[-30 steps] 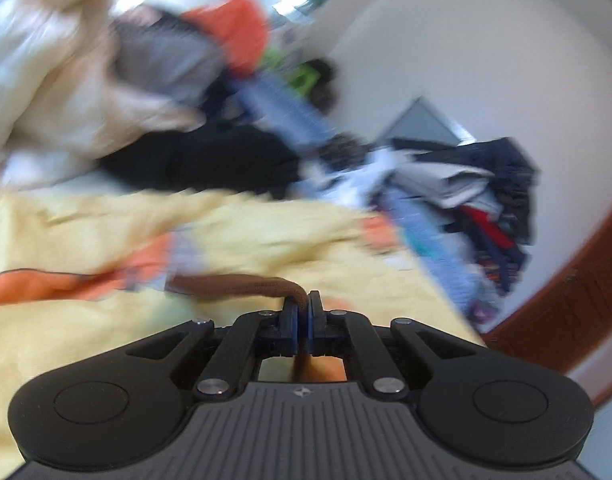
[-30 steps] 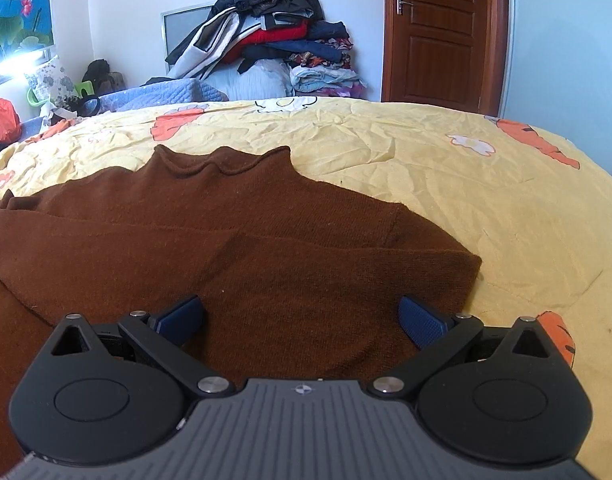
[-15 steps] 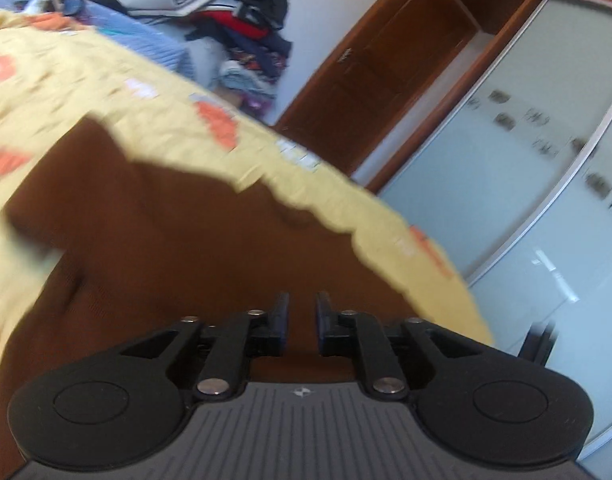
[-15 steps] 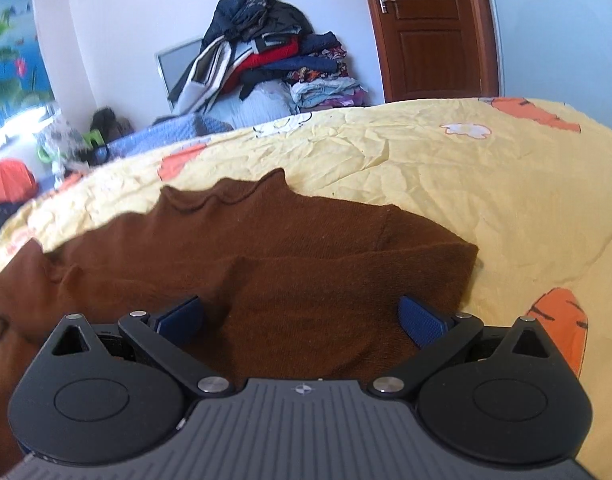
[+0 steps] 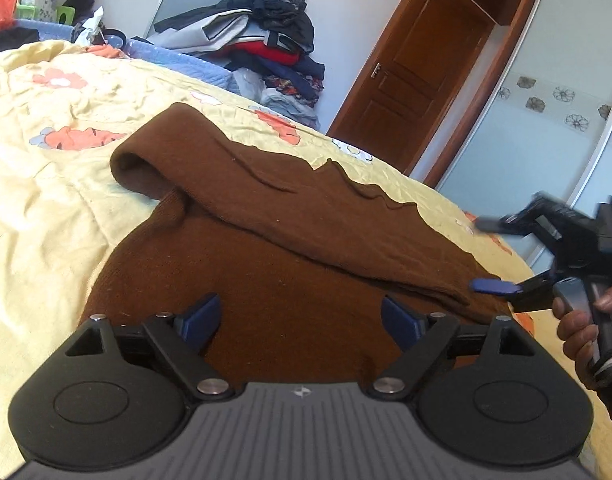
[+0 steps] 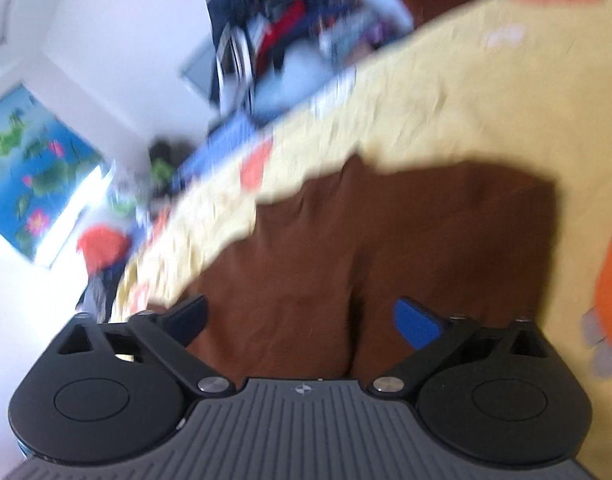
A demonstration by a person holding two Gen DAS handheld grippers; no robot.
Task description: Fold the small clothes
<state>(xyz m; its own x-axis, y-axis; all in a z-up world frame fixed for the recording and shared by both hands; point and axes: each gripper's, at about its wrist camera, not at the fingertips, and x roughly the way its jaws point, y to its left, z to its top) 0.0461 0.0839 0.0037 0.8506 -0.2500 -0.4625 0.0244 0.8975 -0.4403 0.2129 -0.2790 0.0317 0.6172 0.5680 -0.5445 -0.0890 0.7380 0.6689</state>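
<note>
A brown sweater (image 5: 306, 240) lies on the yellow bed sheet (image 5: 46, 184), with one sleeve (image 5: 210, 168) folded across its chest. My left gripper (image 5: 300, 308) hovers over the sweater's lower body; its jaws are opening and nothing sits between the blue pads. At the right edge of the left wrist view a hand holds my right gripper (image 5: 488, 255) just above the sweater's right side. The right wrist view is blurred: the right gripper (image 6: 300, 316) is over the sweater (image 6: 386, 248), its jaws wide but closing, with only flat cloth below them.
A tall pile of clothes (image 5: 262, 40) stands past the bed's far side. A wooden door (image 5: 410, 76) and a frosted wardrobe door (image 5: 546, 128) are to the right, beyond the bed's edge. A blue flower picture (image 6: 34, 172) hangs on the wall.
My left gripper carried the brown sleeve across the sweater, let it go and opened wide. The right wrist view has rolled and blurred, and its jaws have narrowed slightly.
</note>
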